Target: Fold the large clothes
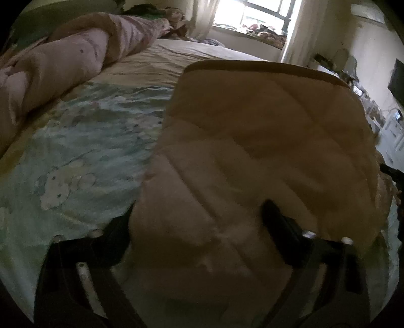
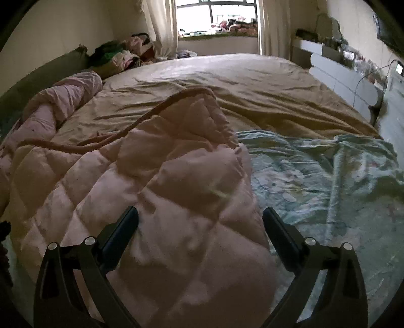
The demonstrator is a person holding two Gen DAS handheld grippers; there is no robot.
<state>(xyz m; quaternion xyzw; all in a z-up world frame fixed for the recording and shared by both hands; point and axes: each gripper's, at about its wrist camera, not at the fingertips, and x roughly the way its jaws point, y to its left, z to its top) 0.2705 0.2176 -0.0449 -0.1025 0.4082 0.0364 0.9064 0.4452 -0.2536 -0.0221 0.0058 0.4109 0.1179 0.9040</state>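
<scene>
The pink quilted comforter (image 2: 156,181) lies bunched on the bed (image 2: 252,83), at 9 o'clock of the green printed sheet (image 2: 328,176). The left gripper (image 1: 202,219) and right gripper (image 2: 200,222) straddle it, jaws released. The fold is underway; next, both must clench an edge.

1. Right gripper (image 2: 200,217) low over a bed, jaws spread wide, pads clear of the fabric; pink quilted blanket (image 2: 156,181) bunched between and ahead of the fingers (image 2: 123,227).
2. Right of the gripper, a pale blue-green printed sheet (image 2: 323,176), rumpled.
3. Ahead, a tan bedsheet (image 2: 240,83), creased; further on, a bright window (image 2: 217,15) with curtains.
4. Far left, a rolled pink duvet (image 2: 63,98).
</scene>
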